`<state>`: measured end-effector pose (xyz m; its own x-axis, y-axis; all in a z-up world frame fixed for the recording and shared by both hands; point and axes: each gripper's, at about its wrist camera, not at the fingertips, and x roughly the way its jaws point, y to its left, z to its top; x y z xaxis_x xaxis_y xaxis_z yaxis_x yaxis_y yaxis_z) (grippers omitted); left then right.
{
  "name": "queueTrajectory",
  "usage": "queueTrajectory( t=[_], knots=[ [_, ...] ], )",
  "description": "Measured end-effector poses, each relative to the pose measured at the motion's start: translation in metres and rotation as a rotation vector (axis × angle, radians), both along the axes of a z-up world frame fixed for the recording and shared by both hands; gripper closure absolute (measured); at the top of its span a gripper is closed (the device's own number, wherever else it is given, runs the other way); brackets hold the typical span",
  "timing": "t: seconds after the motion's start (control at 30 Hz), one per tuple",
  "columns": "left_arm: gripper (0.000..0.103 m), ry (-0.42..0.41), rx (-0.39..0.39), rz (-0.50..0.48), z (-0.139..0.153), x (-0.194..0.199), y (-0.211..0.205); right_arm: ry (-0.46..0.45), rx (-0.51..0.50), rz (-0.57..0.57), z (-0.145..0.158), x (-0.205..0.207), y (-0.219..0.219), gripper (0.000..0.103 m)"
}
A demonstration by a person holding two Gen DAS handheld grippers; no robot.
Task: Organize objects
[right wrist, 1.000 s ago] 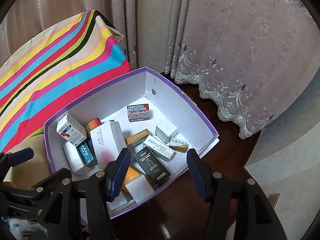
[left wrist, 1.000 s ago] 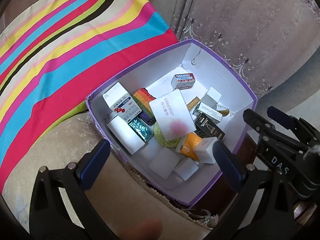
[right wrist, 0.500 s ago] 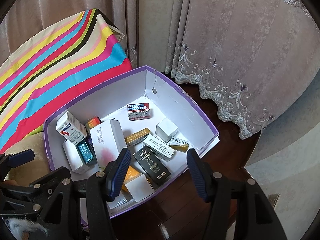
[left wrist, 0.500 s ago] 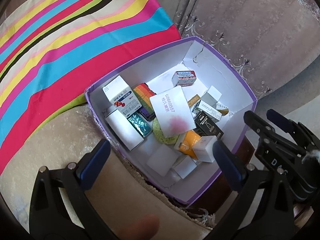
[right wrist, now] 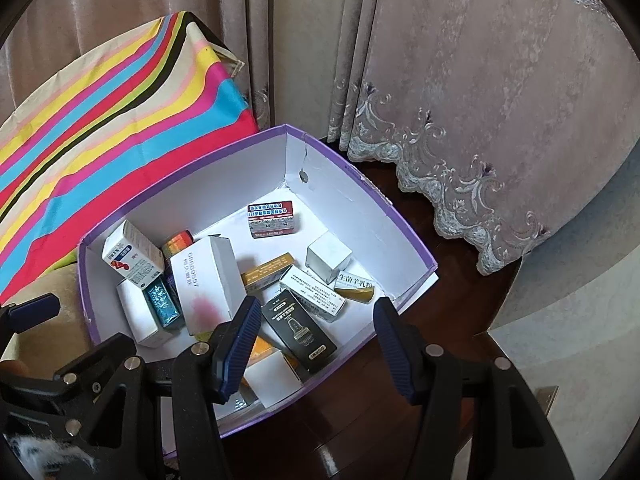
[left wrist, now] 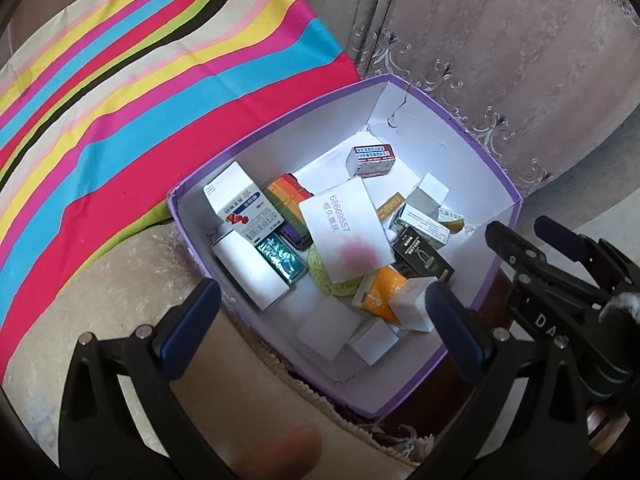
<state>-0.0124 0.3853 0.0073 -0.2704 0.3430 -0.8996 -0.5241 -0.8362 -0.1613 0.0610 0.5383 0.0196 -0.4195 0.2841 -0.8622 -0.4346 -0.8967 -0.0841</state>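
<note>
While seen from both wrist cameras, looking steeply down into a purple-edged cardboard box (right wrist: 404, 236) with white inner walls, filled with small cartons. Resting partly on a beige cushion (left wrist: 100, 304) and partly over dark wooden floor (right wrist: 440, 344), beside a bright striped cloth (left wrist: 140, 92) and in front of pale embroidered curtains (right wrist: 480, 92).

Inside the box: a tall white carton with printed digits (right wrist: 208, 280) lying tilted across the middle; a white and blue carton with a red mark (right wrist: 132, 258) leaning at the left wall; a teal foil pack (right wrist: 162, 304) just beside it; a rainbow-striped pack (left wrist: 288, 200) partly hidden behind; a red and blue labelled carton (right wrist: 273, 219) alone near the far corner; a black carton (right wrist: 300, 330) towards the near wall; an orange carton (left wrist: 380, 292) next to a plain white cube (left wrist: 412, 306); a yellow-green sponge (left wrist: 332, 280) under the tall carton.

Left gripper (left wrist: 316, 320) spread wide, hovering over the near-left rim, holding nothing. Right gripper (right wrist: 316, 344) also spread, blue pads apart above the near-right rim, nothing between them, black carton showing in the gap.
</note>
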Motion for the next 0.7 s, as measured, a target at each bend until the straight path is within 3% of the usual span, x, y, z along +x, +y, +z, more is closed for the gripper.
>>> queueTrajectory(
  t=[0.7],
  knots=[
    [0.0, 0.062, 0.008, 0.017, 0.0042, 0.0042, -0.0022, -0.01, -0.023, -0.005, -0.0036, 0.0012, 0.0064, 0.044]
  ],
)
